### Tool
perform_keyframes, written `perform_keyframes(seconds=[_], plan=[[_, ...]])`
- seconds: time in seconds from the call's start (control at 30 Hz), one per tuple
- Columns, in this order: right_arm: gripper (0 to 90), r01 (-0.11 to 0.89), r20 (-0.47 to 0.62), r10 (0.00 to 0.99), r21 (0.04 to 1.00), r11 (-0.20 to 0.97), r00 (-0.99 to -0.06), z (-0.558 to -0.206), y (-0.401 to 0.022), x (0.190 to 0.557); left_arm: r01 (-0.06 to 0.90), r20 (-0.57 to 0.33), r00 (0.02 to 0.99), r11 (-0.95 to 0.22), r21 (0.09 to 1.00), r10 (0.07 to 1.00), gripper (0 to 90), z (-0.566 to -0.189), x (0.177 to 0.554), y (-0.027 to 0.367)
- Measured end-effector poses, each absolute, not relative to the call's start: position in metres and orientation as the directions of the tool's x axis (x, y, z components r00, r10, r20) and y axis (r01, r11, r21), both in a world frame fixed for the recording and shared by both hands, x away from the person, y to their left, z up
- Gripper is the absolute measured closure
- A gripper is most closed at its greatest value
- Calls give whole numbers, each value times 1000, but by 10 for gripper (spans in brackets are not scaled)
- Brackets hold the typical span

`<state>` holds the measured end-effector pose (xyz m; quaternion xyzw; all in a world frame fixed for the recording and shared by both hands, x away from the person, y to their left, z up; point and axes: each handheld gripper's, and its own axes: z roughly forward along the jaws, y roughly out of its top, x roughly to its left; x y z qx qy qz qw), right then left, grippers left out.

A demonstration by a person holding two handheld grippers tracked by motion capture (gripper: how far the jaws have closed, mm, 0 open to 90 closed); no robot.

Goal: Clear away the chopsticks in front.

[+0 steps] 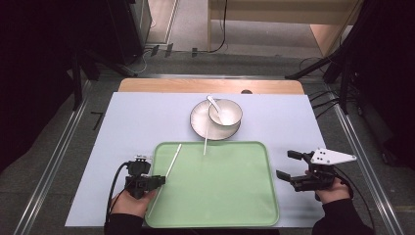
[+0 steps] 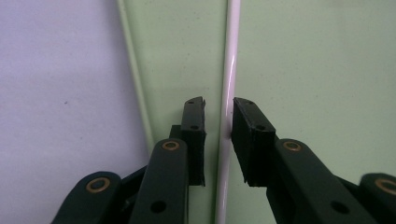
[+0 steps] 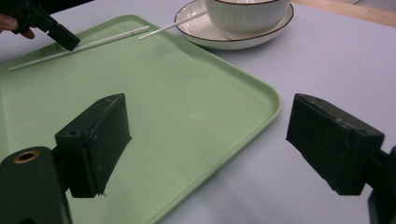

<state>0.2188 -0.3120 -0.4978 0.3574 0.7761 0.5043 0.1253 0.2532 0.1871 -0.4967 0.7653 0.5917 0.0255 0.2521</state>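
1. I count two white chopsticks. One chopstick [image 1: 172, 160] lies on the left part of the green tray [image 1: 230, 196], slanting along its left rim. The second chopstick [image 1: 205, 140] leans from the saucer down onto the tray's far rim.
2. My left tongs [image 1: 157, 180] sit at the tray's left rim. Their jaws stand slightly apart, one on each side of the first chopstick [image 2: 229, 116]; the right jaw is against it and the left jaw shows a slim gap, so the chopstick rests on the tray rather than being clamped.
3. My right tongs [image 1: 289, 167] hover over the desk [image 1: 132, 117] just beside the tray's right rim, jaws spread wide with nothing between them.
4. There is one tray, one saucer [image 1: 200, 122], one bowl [image 1: 226, 113] on the saucer and one white spoon [image 1: 214, 105] in the bowl, all beyond the tray's far edge.
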Motion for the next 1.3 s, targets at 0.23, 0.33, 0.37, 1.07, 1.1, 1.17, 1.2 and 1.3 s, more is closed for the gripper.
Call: perform_keyframes(seconds=[0.23,0.33,0.37,1.07,1.1,1.17,1.2,1.3], plan=[[138,426,162,682,873,239,-714,-498,-312,218,858,-287,373,-211,468,882,555,-489,260,190],[138,429,163,685,871,238,-711,-498,-314,217,847,-313,404,-222,482,860,488,-486,265,191],[138,429,163,685,871,238,-711,-498,-314,217,844,-320,415,-229,485,852,488,-485,267,191],[138,437,165,700,870,229,-695,-499,-319,210,726,-307,627,-394,564,716,350,-445,351,116],[138,437,166,701,870,226,-693,-499,-319,210,722,-303,631,-398,566,714,346,-445,355,112],[138,437,165,704,871,225,-691,-499,-320,208,723,-300,631,-401,562,716,339,-446,363,104],[138,437,165,704,871,225,-691,-499,-320,208,726,-304,627,-398,561,717,339,-446,366,99],[138,440,166,707,870,223,-688,-499,-321,207,715,-290,639,-411,565,713,344,-447,376,89]])
